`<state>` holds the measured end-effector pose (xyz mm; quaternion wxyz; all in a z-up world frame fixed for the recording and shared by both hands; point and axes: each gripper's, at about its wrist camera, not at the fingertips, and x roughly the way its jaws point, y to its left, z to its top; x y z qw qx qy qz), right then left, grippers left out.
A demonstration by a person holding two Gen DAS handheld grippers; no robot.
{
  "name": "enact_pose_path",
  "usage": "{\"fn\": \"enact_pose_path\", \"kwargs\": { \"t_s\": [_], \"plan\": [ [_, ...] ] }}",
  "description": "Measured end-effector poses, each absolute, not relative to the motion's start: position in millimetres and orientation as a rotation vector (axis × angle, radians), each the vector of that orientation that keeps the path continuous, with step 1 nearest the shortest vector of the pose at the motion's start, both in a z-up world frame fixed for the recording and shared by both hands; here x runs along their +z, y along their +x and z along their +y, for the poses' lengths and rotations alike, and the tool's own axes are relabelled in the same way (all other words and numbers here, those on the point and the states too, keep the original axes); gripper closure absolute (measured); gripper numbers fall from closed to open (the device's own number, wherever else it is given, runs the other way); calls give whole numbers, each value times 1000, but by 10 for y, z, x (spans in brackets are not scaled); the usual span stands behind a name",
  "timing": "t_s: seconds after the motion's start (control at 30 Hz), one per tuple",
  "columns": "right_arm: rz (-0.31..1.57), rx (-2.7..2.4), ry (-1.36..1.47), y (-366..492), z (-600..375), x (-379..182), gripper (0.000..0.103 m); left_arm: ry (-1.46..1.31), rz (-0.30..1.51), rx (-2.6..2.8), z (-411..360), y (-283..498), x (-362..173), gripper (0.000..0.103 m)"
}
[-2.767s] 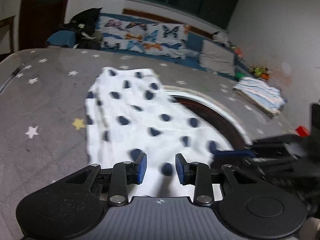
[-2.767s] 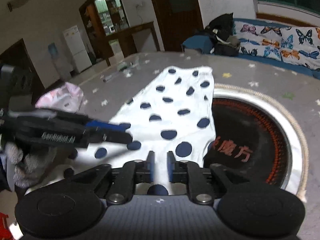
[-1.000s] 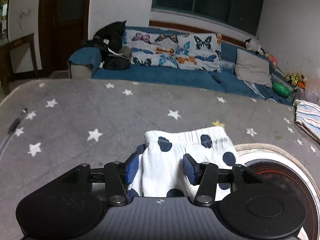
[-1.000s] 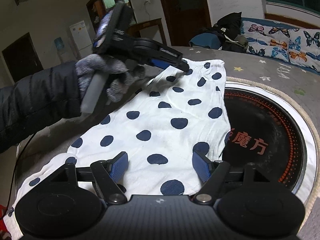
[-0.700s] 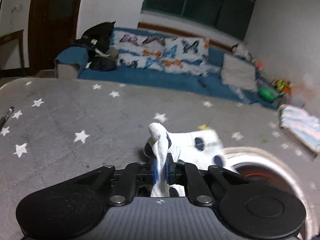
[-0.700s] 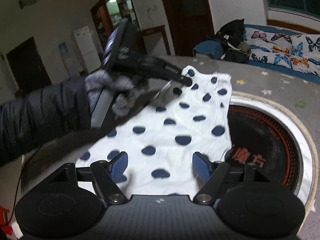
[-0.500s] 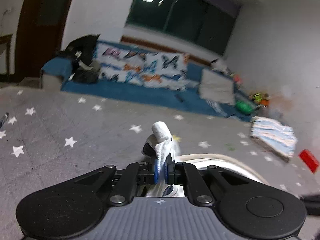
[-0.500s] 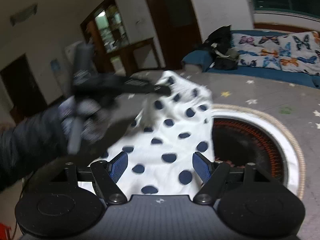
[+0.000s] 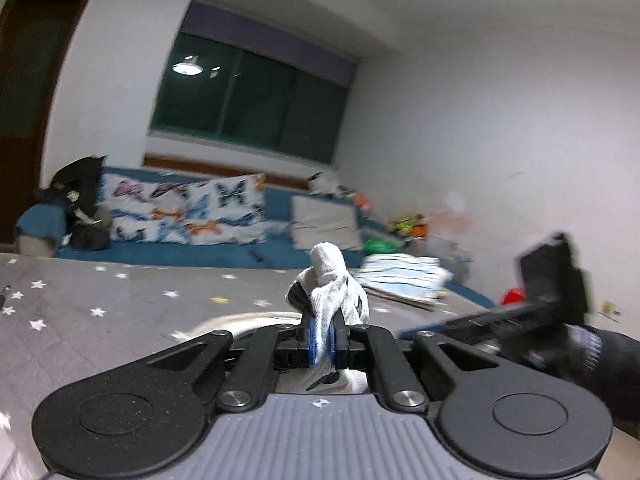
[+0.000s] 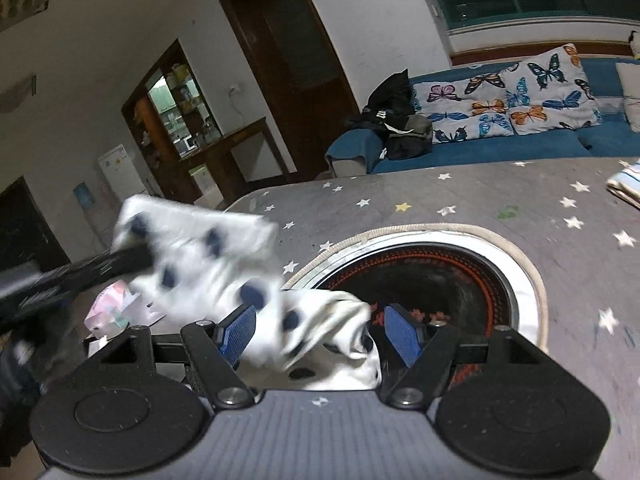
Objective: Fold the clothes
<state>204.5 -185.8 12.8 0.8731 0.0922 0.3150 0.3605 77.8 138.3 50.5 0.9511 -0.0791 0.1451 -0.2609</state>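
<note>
Above the starred table (image 10: 460,200), left gripper (image 9: 322,338) pinches the spotted garment (image 10: 200,256); right gripper (image 10: 320,334) gapes wide.

A: Where is the open surface?

B: The grey star-print tablecloth (image 10: 460,184) lies bare on its far side, towards the blue sofa (image 10: 500,148).

A: Obstructions?

B: The round burner recess (image 10: 420,272) sits mid-table. The polka-dot garment (image 10: 208,252) hangs across the near-left approach, pinched in the left gripper (image 9: 323,338), and drapes between the spread fingers of the right gripper (image 10: 320,332). A folded striped cloth (image 10: 624,186) occupies the far right edge. A pink packet (image 10: 112,310) lies at left.
</note>
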Motion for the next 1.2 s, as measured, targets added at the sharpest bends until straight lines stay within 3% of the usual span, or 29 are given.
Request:
{"fn": "enact_pose_path", "kwargs": {
  "t_s": [0.3,0.67,0.77,0.83,0.87,1.2],
  "plan": [
    [686,796,184,1526,-1977,160,30,-14,368,-609,1068,-400,102,94],
    [808,1052,120,1005,-1755,39,30,110,458,-595,905,-663,-90,84],
    [843,1109,75,845,-1703,-13,30,128,481,-565,938,-701,-124,75],
    [840,1112,56,782,-1707,0,30,159,489,-545,954,-814,-140,53],
    [838,1113,47,750,-1710,6,30,166,494,-534,960,-845,-140,51],
    [754,1114,-70,503,-1630,113,32,40,410,-465,1139,-990,131,53]
  ]
}}
